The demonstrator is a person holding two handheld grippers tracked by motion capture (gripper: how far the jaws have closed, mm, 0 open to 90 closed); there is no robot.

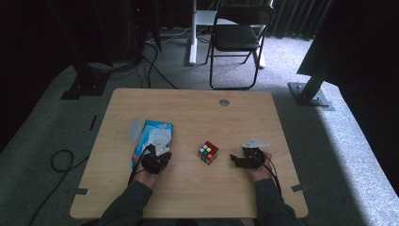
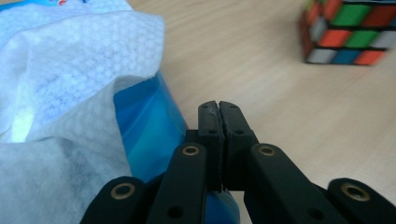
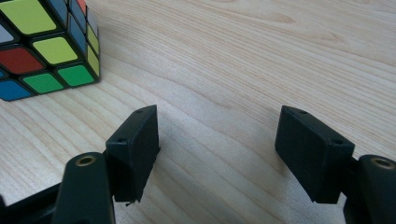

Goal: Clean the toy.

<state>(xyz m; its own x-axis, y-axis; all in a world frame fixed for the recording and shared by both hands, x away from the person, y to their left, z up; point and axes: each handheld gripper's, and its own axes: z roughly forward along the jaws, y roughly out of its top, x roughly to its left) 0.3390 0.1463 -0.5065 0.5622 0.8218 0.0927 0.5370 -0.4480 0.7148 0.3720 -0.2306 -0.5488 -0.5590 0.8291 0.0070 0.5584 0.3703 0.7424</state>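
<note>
The cube (image 1: 208,152) is seen mid-table between both hands, the left gripper (image 2: 218,112), jaws pressed together on nothing, being held beside the wipe pack (image 1: 153,136), and the right gripper (image 3: 217,154), jaws spread, apparently readied for the cube.

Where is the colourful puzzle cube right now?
In the high view the cube sits on the wooden table, between the left gripper and the right gripper.

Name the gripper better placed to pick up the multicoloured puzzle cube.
Right. The right gripper is open with bare table between its jaws, beside the multicoloured puzzle cube; the left gripper is shut beside the blue wipes pack.
</note>
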